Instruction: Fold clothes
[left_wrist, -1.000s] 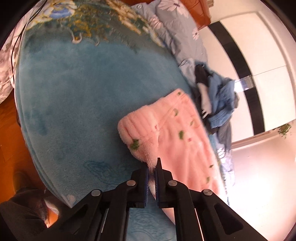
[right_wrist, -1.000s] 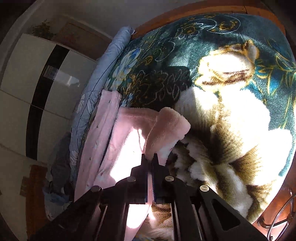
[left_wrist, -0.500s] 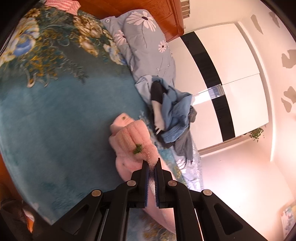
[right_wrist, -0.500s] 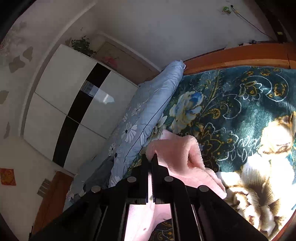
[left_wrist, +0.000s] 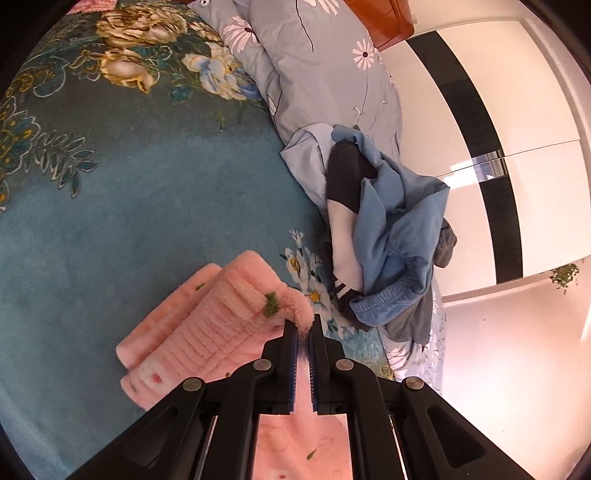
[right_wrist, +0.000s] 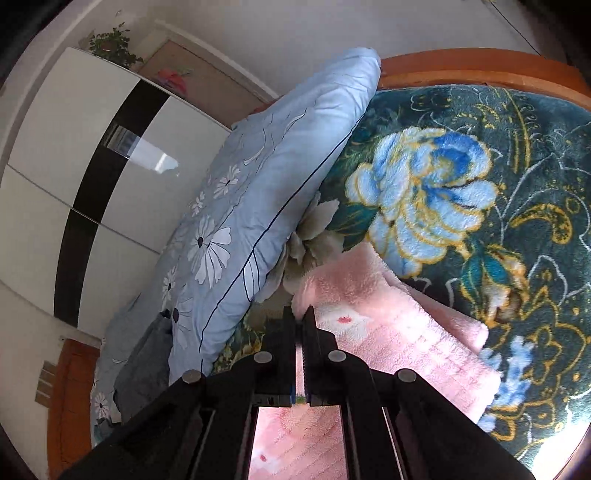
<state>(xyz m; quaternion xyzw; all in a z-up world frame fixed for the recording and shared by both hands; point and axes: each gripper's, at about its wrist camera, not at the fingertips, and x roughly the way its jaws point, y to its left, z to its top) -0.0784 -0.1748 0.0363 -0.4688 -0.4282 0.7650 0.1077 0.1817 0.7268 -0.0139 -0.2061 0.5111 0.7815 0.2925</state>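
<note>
A fluffy pink garment (left_wrist: 207, 332) with small green and red marks lies folded over on the teal flowered blanket (left_wrist: 129, 206). My left gripper (left_wrist: 303, 325) is shut on one corner of its folded edge. In the right wrist view the same pink garment (right_wrist: 399, 343) lies doubled on the blanket (right_wrist: 498, 192), and my right gripper (right_wrist: 300, 314) is shut on its other corner, close to the pale blue flowered quilt (right_wrist: 266, 206).
A heap of blue, dark and white clothes (left_wrist: 384, 236) lies just beyond the pink garment, against the pale blue quilt (left_wrist: 325, 74). A white and black wardrobe (left_wrist: 498, 147) stands behind. The wooden bed frame (right_wrist: 480, 70) borders the blanket.
Both grippers carried the held pink edge forward and down over the rest of the garment. It now lies doubled on the blanket nearer the quilt and clothes heap.
</note>
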